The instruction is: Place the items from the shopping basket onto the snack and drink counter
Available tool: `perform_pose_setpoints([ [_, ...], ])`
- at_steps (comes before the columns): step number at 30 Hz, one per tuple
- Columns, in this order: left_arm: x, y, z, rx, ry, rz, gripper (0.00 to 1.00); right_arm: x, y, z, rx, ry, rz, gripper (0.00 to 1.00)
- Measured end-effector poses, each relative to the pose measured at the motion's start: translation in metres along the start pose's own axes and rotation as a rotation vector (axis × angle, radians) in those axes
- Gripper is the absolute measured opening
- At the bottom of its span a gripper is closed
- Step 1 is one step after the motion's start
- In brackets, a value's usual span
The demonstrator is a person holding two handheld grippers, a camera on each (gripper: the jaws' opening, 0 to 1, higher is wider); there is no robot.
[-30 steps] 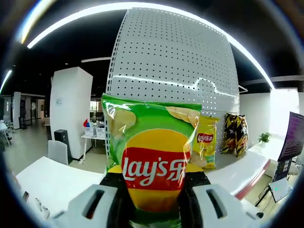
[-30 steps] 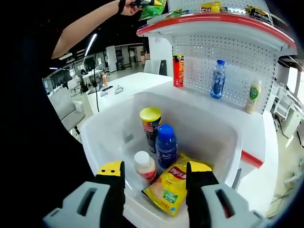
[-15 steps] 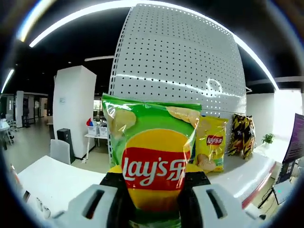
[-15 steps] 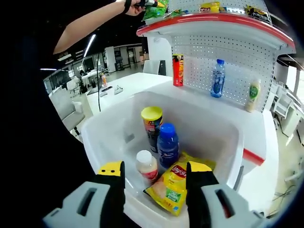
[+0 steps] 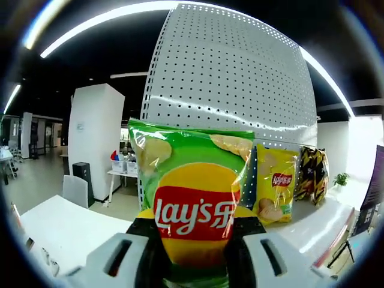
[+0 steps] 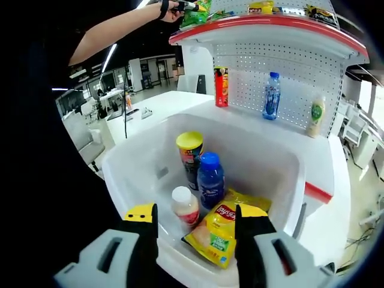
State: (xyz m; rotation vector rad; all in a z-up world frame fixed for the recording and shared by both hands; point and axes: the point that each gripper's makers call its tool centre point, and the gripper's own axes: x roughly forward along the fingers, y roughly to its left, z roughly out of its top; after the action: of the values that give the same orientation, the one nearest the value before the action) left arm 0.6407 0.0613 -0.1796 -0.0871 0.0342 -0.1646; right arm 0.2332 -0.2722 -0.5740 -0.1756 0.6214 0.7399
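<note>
Left gripper view: green chip bag [image 5: 192,198] clamped upright in left tool [image 5: 192,243].

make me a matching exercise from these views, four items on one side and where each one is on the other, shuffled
Items:
1. green chip bag
2. red can
3. yellow-lidded can
4. black and yellow bag

Places:
A. standing in the white basket
B. gripped by the left gripper
C. top shelf, beyond the yellow chip bag
D. lower shelf, against the pegboard

Pairs: 1-B, 2-D, 3-A, 4-C
</note>
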Motion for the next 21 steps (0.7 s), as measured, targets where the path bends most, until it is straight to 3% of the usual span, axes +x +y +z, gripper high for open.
perform_pose_setpoints([
  [21,0.024,0.010,-0.013,-0.011,-0.009,-0.005,0.36,-0.003,0.003,-0.005,0.007,0.013,-0.012,0.50],
])
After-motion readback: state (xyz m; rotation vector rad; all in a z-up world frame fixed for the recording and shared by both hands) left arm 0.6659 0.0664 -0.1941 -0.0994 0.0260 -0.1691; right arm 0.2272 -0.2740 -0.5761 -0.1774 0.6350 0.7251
